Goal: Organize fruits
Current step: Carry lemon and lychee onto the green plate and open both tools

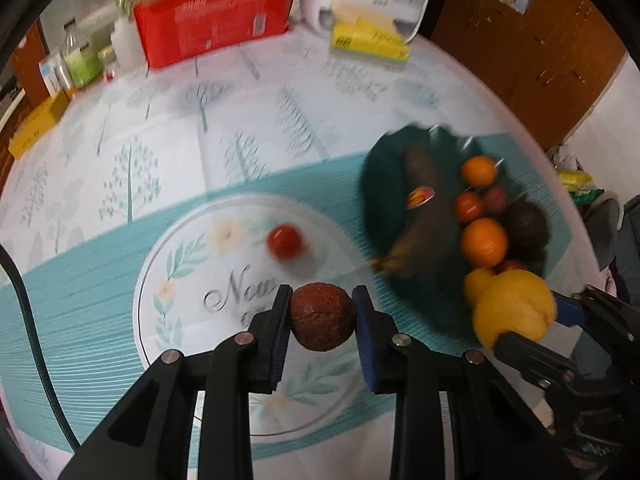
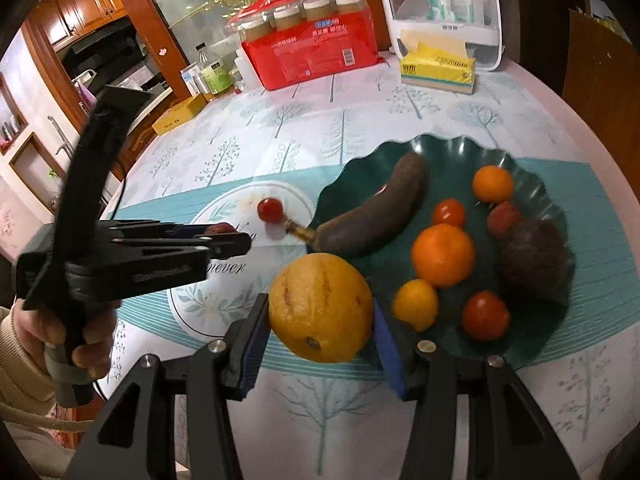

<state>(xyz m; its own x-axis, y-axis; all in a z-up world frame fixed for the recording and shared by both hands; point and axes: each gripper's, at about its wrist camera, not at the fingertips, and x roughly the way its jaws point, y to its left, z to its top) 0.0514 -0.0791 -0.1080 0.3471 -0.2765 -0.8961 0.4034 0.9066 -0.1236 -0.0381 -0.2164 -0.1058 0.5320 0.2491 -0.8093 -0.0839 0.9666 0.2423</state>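
Above the round white glass mat (image 1: pixel 168 280), the left gripper (image 1: pixel 322 314) grasps a brown wrinkled round fruit (image 1: pixel 322 316); the right gripper (image 2: pixel 320 316) grasps a big yellow-orange citrus (image 2: pixel 320 307). Both seem mid-transfer; next, each needs lowering and releasing, probably onto the mat beside the small red tomato (image 1: pixel 284 241).

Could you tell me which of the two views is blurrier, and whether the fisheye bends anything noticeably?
Left wrist view: motion blur smears the green plate and red tomato; the brown fruit in the left gripper stays sharp. Right wrist view: mostly crisp, the yellow fruit in the right gripper clear. Both views curve the table edge and darken the corners.
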